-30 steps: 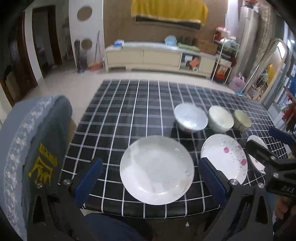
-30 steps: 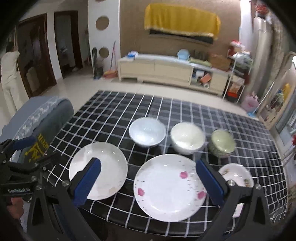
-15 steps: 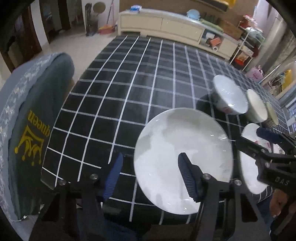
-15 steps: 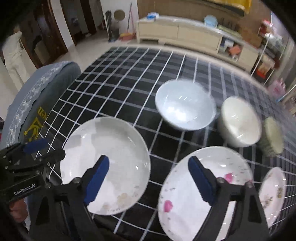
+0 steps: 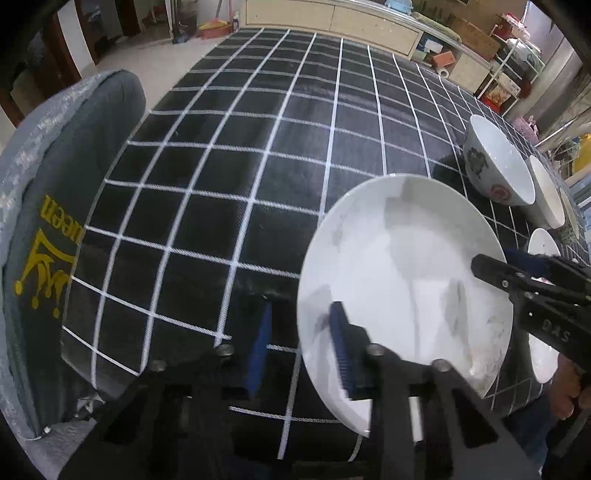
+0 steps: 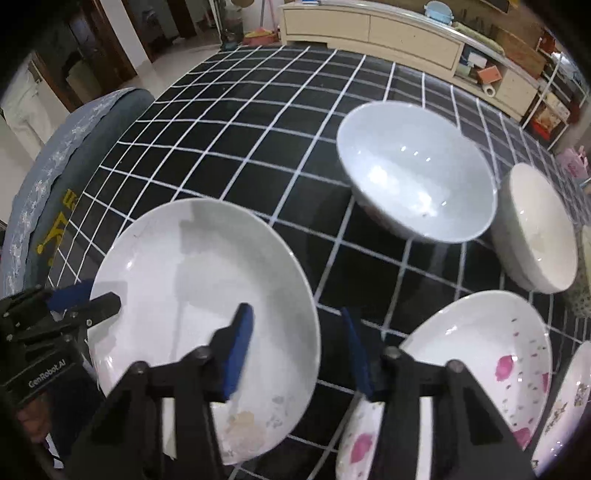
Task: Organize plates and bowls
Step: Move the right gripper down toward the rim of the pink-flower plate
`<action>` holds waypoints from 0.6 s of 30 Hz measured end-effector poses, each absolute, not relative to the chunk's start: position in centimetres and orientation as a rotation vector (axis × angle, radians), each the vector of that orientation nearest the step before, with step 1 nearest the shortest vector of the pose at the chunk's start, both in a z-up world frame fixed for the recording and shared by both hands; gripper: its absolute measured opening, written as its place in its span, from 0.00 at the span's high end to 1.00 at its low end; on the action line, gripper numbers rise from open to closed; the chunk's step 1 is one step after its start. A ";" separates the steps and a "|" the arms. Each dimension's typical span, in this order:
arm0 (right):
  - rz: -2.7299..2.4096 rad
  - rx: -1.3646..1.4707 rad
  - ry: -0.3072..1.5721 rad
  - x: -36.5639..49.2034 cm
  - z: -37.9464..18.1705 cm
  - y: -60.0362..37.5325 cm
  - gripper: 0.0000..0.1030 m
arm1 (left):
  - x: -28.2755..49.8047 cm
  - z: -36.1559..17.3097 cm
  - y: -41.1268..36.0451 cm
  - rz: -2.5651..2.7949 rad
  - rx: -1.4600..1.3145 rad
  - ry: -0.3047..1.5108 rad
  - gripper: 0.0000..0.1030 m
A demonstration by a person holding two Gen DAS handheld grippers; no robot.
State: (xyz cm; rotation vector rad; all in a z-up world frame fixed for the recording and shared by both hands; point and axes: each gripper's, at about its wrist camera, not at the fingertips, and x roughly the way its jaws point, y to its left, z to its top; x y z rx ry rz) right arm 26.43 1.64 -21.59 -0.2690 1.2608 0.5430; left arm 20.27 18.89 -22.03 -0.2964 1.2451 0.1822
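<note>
Both tools straddle opposite edges of one plain white glazed round plate (image 5: pixel 402 280), which lies on the counter (image 5: pixel 229 155) near its front edge. Our left tool (image 5: pixel 299 343) has its blue ribbed pads (image 5: pixel 341 350) either side of the plate's left rim, one pad over the plate and one outside over the cloth; its jaws have just been closing, but a gap shows on both sides of the rim and we see no press on it. Our right tool (image 6: pixel 299 350) stands likewise at the plate's right rim, one blue pad (image 6: pixel 236 350) over the plate and the other over the dark cloth between this plate and a white round plate with pink flower prints (image 6: pixel 480 365). Its jaws too have just been closing and are partly open, gripping nothing.

Smears and a pale brown stain mark the plain plate's glossy face. Behind it sits a deep white glazed bowl (image 6: pixel 417 184), smooth inside, with a faint pattern outside. A cream bowl (image 6: pixel 535 229) stands just beside that one on the right. A smaller patterned dish (image 6: pixel 569 402) shows at the right edge.

We see a black woven cloth with a white grid covering the counter. A grey fabric-covered chair back with yellow lettering (image 5: pixel 48 229) stands at its left. Beyond lie a pale tiled floor and a long cream sideboard (image 6: pixel 373 26).
</note>
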 end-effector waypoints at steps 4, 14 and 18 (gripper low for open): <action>0.529 -0.255 1.294 26.4 -22.4 1.6 0.64 | 20.2 -22.1 18.6 0.154 -0.313 1.240 0.85; 0.492 -0.187 1.295 26.3 -22.4 0.7 0.73 | 20.8 -21.9 17.7 0.167 -0.294 1.248 0.84; 0.482 -0.206 1.292 26.2 -22.2 0.5 0.73 | 21.6 -21.9 17.6 0.174 -0.286 1.244 0.84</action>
